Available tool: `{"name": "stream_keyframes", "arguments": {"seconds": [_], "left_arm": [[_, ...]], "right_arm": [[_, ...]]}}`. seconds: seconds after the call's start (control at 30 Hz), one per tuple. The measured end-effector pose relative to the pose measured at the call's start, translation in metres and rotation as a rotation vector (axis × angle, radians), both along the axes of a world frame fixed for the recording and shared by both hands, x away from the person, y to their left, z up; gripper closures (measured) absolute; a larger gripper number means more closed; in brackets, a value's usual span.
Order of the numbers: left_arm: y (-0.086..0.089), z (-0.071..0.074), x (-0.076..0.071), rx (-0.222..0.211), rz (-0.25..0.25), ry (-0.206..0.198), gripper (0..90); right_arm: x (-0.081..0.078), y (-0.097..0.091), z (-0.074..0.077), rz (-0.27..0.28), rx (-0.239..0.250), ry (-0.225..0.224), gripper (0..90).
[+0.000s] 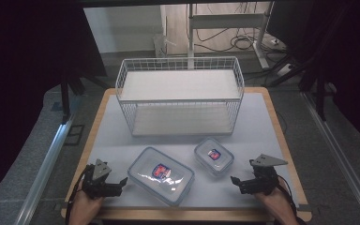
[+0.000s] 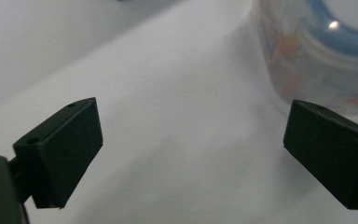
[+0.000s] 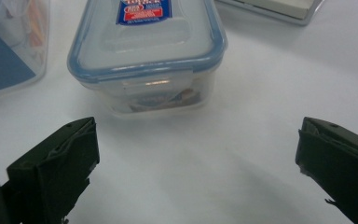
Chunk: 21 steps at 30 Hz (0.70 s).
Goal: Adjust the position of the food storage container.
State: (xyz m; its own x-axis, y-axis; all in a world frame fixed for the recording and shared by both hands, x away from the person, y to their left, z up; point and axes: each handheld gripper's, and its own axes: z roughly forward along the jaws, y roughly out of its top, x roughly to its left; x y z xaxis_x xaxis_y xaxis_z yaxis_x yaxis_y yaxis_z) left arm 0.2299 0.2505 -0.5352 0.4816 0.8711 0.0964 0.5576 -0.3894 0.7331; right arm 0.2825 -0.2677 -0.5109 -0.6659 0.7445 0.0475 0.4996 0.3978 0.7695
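1. Left claw (image 1: pixel 117 183) is wide open with nothing in it. It sits low at the bench's near-left corner, jaws pointing toward the large clear lidded container (image 1: pixel 161 175).
2. Right claw (image 1: pixel 238 182) is also fully spread and empty, at the near-right, jaws pointing left toward the small clear lidded container (image 1: pixel 213 156).
3. Key relation: the large container lies just right of my left claw, close but not touching. In the left gripper view its rounded corner (image 2: pixel 321 60) sits just beyond the right-hand jaw, not between the jaws.
4. Its long axis runs diagonally, from far-left to near-right, so I'm facing a short end or corner, not a long side.
5. The small container is ahead of the right claw, a bit farther off. In the right gripper view it (image 3: pixel 147 56) sits left of centre, with its latch tab facing me.
6. Left hand is nearer the large box, right hand nearer the small one. Neither is gripped yet.
7. The two containers sit near each other but apart.
8. Surface: a pale, smooth mat on the wood-edged bench (image 1: pixel 272 140).
9. A white wire two-tier rack (image 1: pixel 180 96) stands behind the containers, both shelves bare.
10. Room: dim, with dark curtains at the sides and a desk frame and cables behind.
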Motion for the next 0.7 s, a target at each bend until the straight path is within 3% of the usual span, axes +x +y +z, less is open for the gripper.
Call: {"name": "stream_keyframes", "arguments": {"seconds": [0.03,0.1,0.17,0.3,0.6,0.7], "left_arm": [[0.0008,-0.0017,0.001,0.022,0.008,0.016,4.8],[0.001,-0.0023,0.0015,0.021,0.019,0.022,5.0],[0.0031,-0.0022,0.0021,-0.015,0.026,0.034,5.1],[0.0037,0.0002,0.0017,-0.033,0.031,0.025,4.5],[0.0048,0.001,0.0018,-0.058,0.036,0.018,3.3],[0.0056,0.0008,0.0014,-0.046,0.033,0.004,5.3]], "right_arm": [[0.0003,-0.001,0.0002,0.002,-0.002,0.004,0.0],[0.0009,-0.0021,0.0003,0.003,0.007,0.011,0.0],[0.0033,-0.0051,0.0004,-0.001,0.044,0.034,0.0],[0.0042,-0.0067,0.0015,0.006,0.061,0.04,0.0],[0.0025,-0.0019,0.0038,0.027,0.042,0.05,8.6],[0.0021,-0.0017,0.006,0.03,0.04,0.04,11.7]]}}
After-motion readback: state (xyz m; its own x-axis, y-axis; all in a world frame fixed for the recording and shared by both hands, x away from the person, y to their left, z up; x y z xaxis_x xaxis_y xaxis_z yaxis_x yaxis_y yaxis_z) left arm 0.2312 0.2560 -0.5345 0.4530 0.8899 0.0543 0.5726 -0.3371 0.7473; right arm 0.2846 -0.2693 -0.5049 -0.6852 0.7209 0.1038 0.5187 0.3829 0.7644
